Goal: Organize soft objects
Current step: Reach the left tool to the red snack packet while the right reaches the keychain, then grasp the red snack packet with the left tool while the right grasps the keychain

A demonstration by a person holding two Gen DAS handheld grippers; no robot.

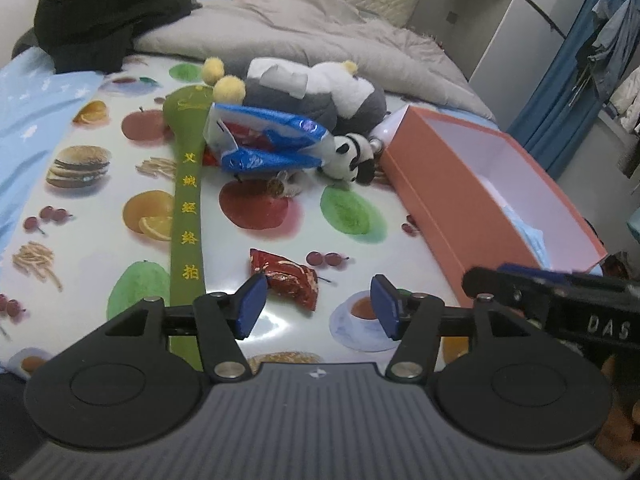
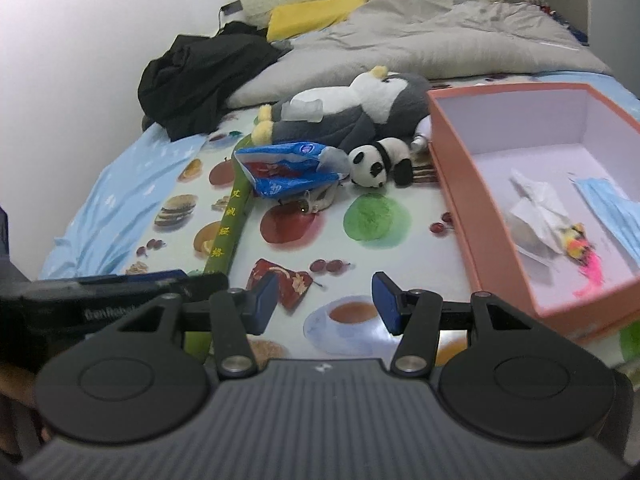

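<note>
A small red patterned pouch [image 1: 286, 282] [image 2: 286, 284] lies flat on the fruit-print cloth. My left gripper [image 1: 319, 306] is open just above the cloth, its left pad beside the pouch's near corner. My right gripper [image 2: 326, 302] is also open and holds nothing; the pouch lies by its left pad. Farther back lie a panda plush [image 1: 352, 156] [image 2: 376, 160], a grey and white penguin plush [image 1: 320, 92] [image 2: 352, 112] and a blue plastic packet [image 1: 268, 140] [image 2: 288, 168]. The orange box [image 1: 440, 208] [image 2: 472, 200] stands open at the right.
A long green fabric bat [image 1: 186, 200] [image 2: 230, 232] with yellow characters runs along the left. The box holds a crumpled tissue [image 2: 536, 216], a blue face mask [image 2: 612, 208] and a pink and yellow tuft [image 2: 584, 248]. Black clothing [image 1: 108, 12] and a grey quilt [image 1: 304, 32] lie behind.
</note>
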